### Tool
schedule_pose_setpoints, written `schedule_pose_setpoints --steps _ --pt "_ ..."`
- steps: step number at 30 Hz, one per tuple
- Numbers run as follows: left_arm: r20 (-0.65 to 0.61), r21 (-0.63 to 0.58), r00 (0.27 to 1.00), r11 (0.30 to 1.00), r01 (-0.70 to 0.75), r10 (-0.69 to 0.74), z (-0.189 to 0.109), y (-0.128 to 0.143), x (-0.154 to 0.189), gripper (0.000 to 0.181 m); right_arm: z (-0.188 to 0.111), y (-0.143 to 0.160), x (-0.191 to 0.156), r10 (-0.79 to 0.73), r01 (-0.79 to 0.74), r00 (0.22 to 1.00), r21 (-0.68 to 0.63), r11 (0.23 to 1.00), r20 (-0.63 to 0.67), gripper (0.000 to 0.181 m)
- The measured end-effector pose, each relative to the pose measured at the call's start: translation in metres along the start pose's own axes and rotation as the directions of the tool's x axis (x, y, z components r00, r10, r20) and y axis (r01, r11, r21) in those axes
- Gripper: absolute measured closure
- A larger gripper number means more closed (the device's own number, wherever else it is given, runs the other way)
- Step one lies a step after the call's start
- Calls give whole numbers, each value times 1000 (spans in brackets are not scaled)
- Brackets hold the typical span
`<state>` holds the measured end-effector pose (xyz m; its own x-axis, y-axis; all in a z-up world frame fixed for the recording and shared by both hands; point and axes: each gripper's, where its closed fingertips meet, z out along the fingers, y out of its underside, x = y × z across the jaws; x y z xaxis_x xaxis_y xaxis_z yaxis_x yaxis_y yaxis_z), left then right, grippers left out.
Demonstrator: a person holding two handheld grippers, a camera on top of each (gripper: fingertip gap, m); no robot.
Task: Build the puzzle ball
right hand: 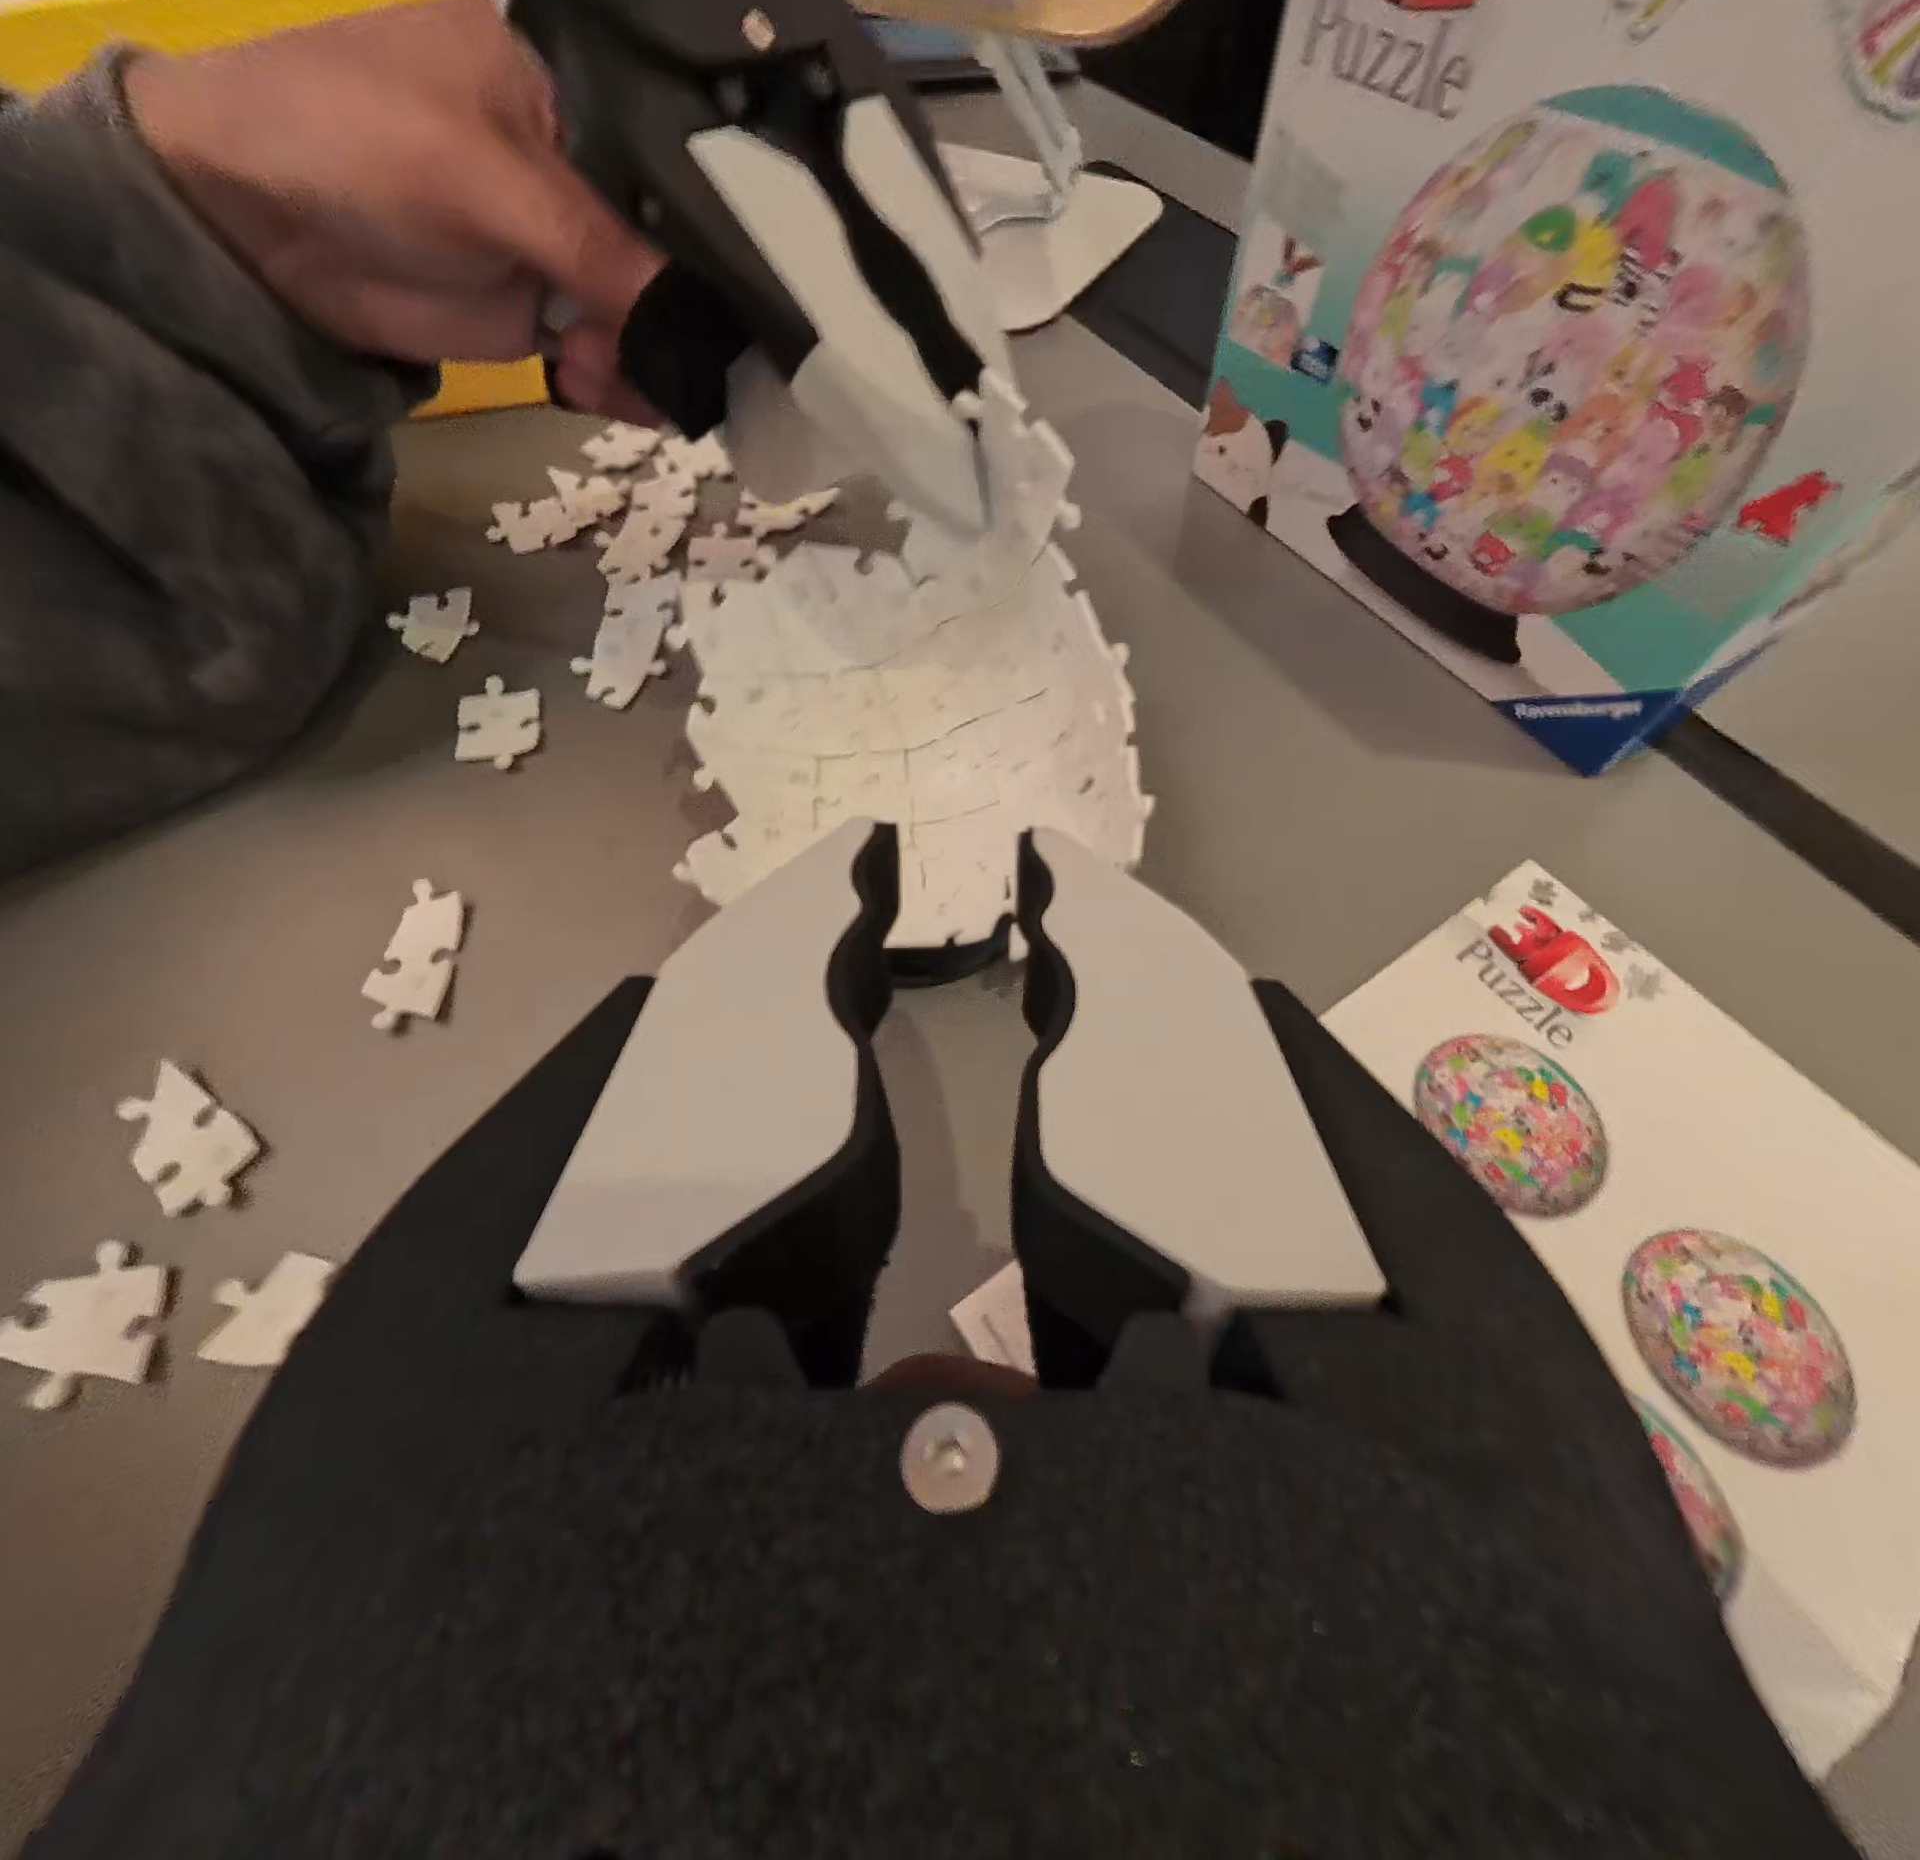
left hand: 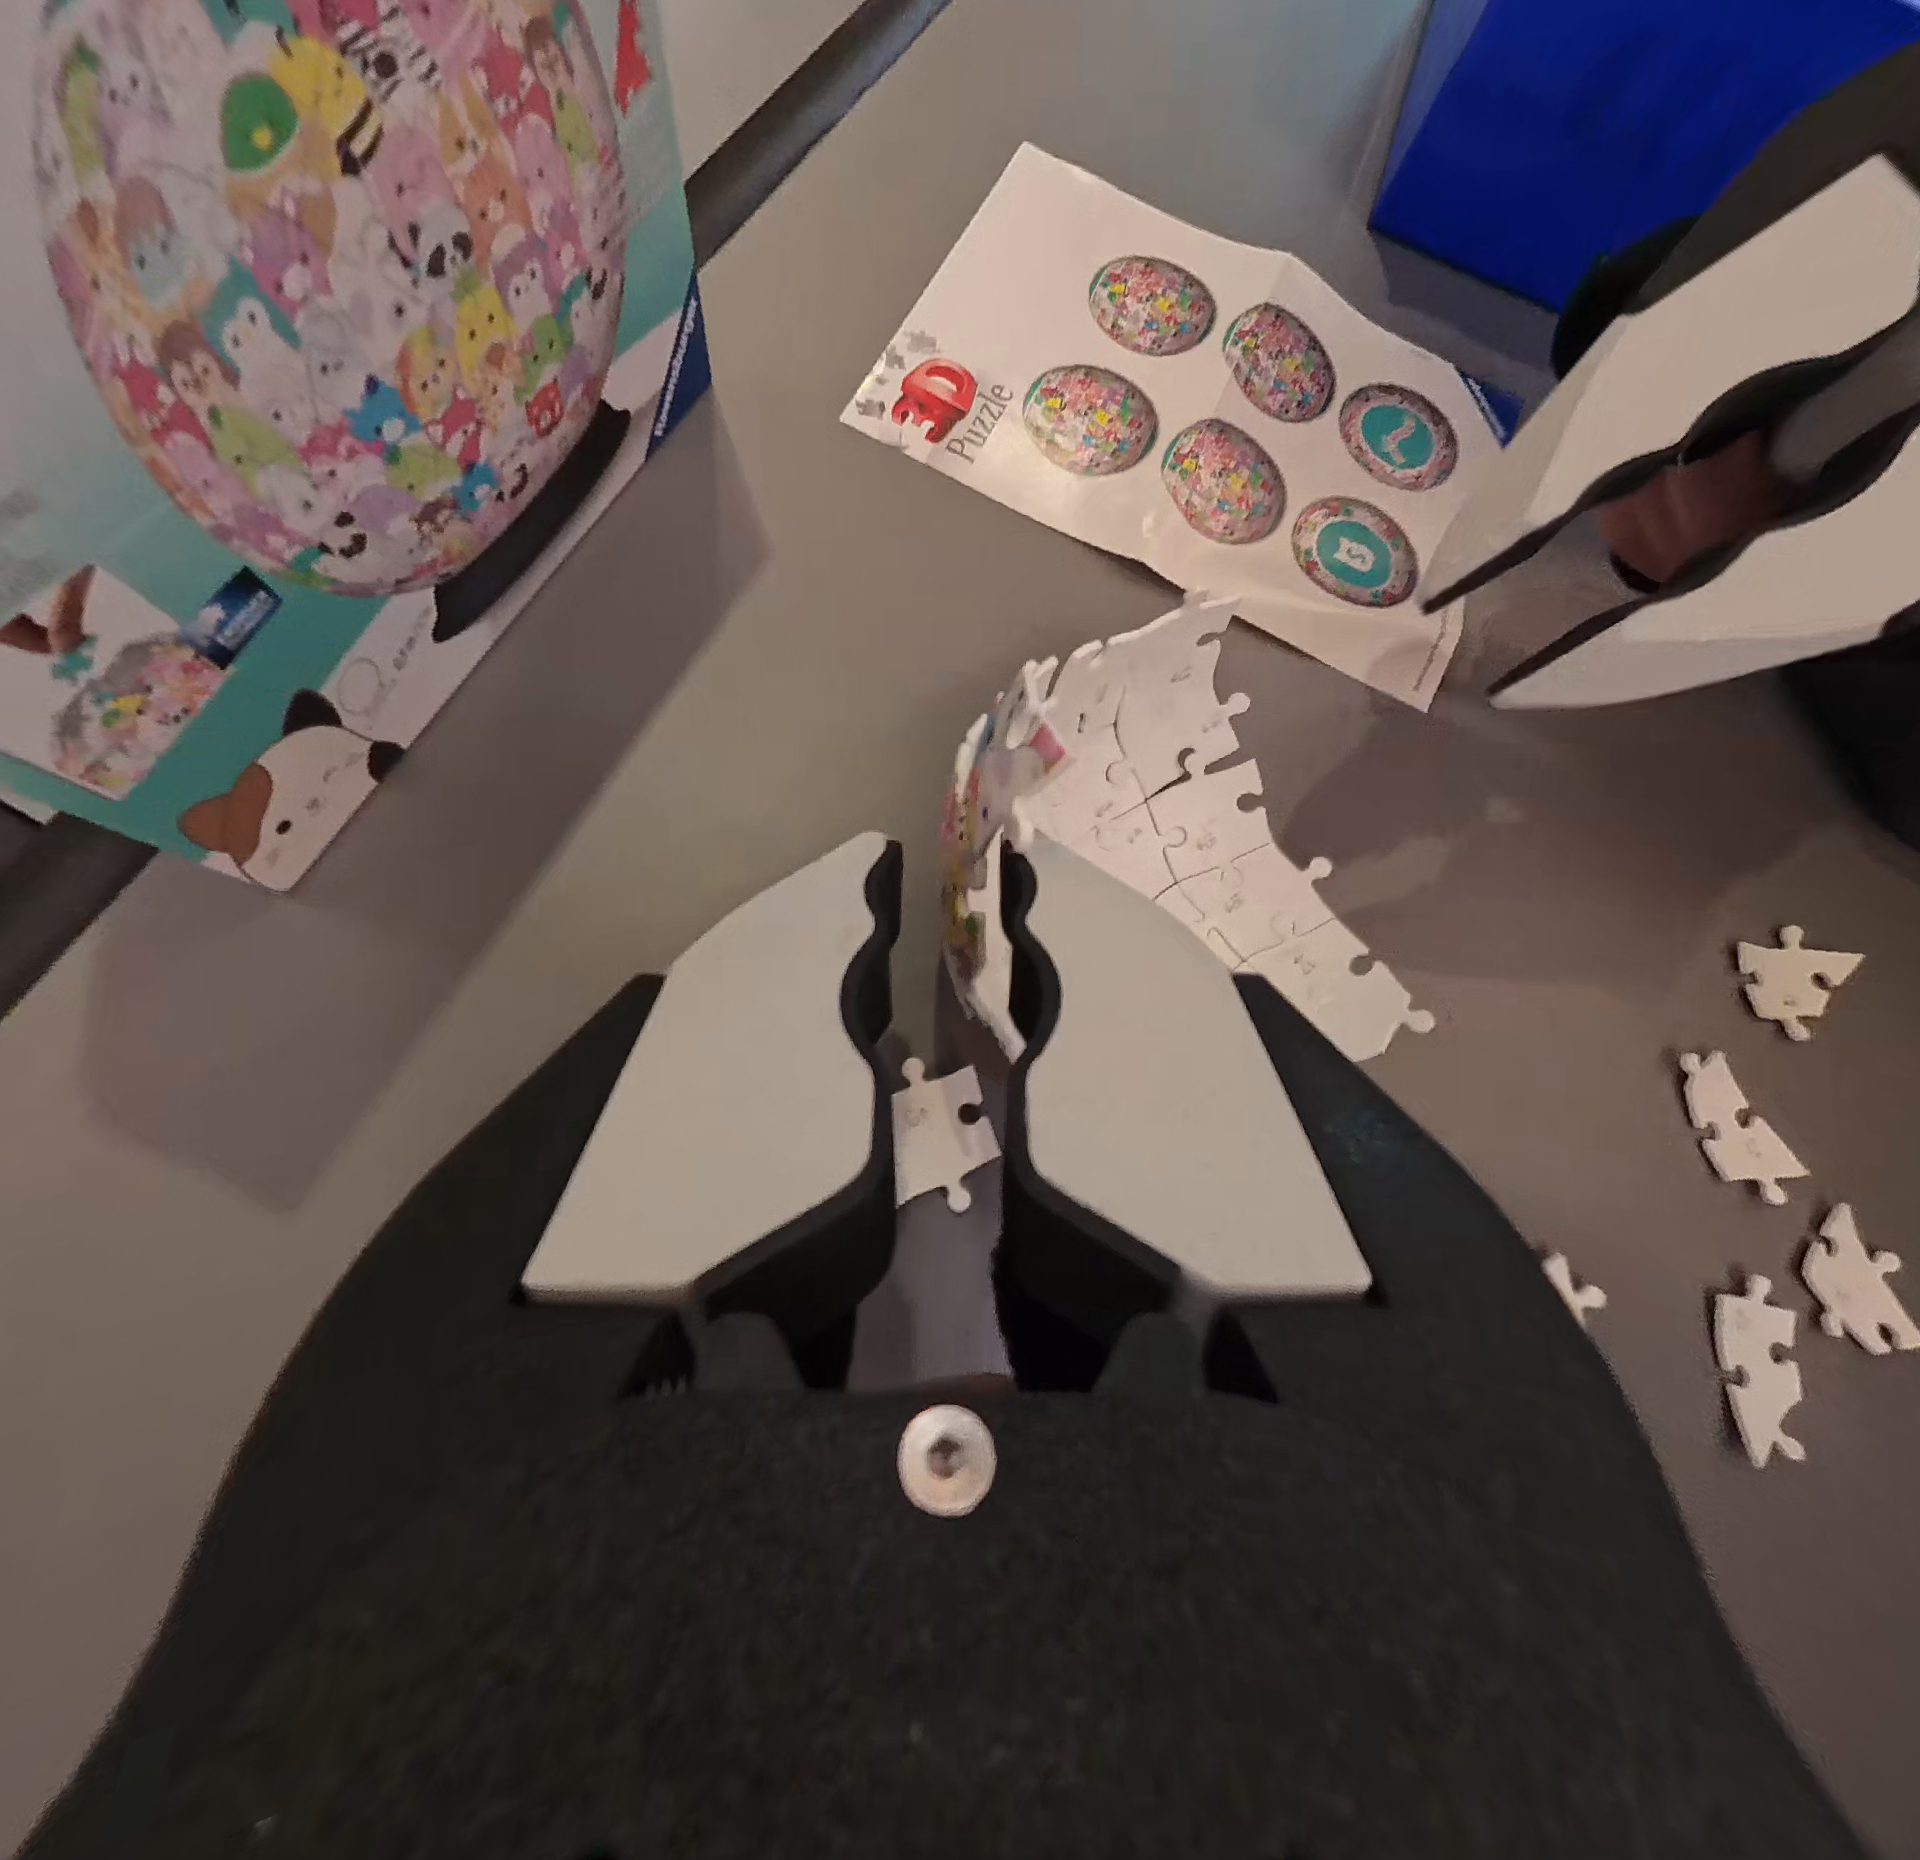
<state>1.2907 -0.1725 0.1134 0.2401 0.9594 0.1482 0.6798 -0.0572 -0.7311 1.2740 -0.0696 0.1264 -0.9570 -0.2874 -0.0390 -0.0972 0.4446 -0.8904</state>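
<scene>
The left gripper (left hand: pixel 951 875) pinches the upper rim of the partly built puzzle shell (left hand: pixel 1153 802), its jaws pressed onto the curved wall's edge. Seen from the right wrist view, that same gripper (right hand: pixel 971 460) comes down on the shell (right hand: pixel 914 709) from above, with the person's hand (right hand: pixel 384 210) behind it.

The right gripper (right hand: pixel 945 854) stands apart at the shell's near, lower edge; its jaws are slightly spread and carry nothing. The shell lies straight ahead of it, long axis running away towards the left gripper. The right gripper is the free one, so fetching the next piece probably falls to it.

Loose pieces (right hand: pixel 623 532) lie white side up on the grey table (right hand: pixel 1247 771), to the right gripper's left. The instruction sheet (right hand: pixel 1621 1239) lies flat to its right; the puzzle box (right hand: pixel 1558 408) stands beyond.
</scene>
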Motion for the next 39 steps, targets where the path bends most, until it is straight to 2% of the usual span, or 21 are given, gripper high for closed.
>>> schedule_pose_setpoints --steps 2,6,9,11,15,19,22,25,28,30,32,35,36,39 --pt "28 -19 999 999 -27 28 1 1 0 169 5 4 -3 -70 70 997 8 997 -11 162" --pt "40 -67 998 997 -35 38 6 11 -2 178 6 -10 -12 -92 87 995 121 989 34 163" --pt "-13 -77 999 996 36 -37 12 16 -1 178 8 -2 -16 -68 62 995 78 995 72 162" --pt "-45 -109 996 992 66 -71 17 25 0 179 8 4 -11 -83 80 995 65 995 52 162" --pt "-109 -102 985 987 123 -134 22 27 3 179 6 13 -8 -50 48 996 24 999 80 162" --pt "-168 -63 969 983 171 -180 17 20 5 164 -3 5 -12 -42 36 992 46 998 115 162" --pt "-183 -19 969 986 168 -169 12 12 7 162 -7 1 -9 -41 35 994 58 998 105 162" --pt "-141 14 985 994 107 -104 12 6 7 162 -9 1 -7 -19 12 994 59 998 111 162" --pt "-85 -28 995 999 47 -49 17 12 5 160 -10 2 -8 -8 1 991 49 999 130 162" --pt "-65 -31 997 999 35 -37 18 12 3 159 -14 3 -19 -20 17 980 18 1000 197 162" --pt "-67 -38 997 999 31 -34 18 13 4 159 -21 6 -43 -43 54 947 -25 998 318 160" --pt "-28 -62 999 998 20 -21 12 17 -4 151 -44 36 -107 18 158 782 -226 961 623 159" --pt "-22 -62 1000 998 18 -20 9 17 -5 149 -48 50 -119 9 233 752 -278 932 659 160" --pt "-10 -58 1000 998 18 -18 -5 14 -9 146 -42 90 -132 -52 407 726 -368 836 686 155"
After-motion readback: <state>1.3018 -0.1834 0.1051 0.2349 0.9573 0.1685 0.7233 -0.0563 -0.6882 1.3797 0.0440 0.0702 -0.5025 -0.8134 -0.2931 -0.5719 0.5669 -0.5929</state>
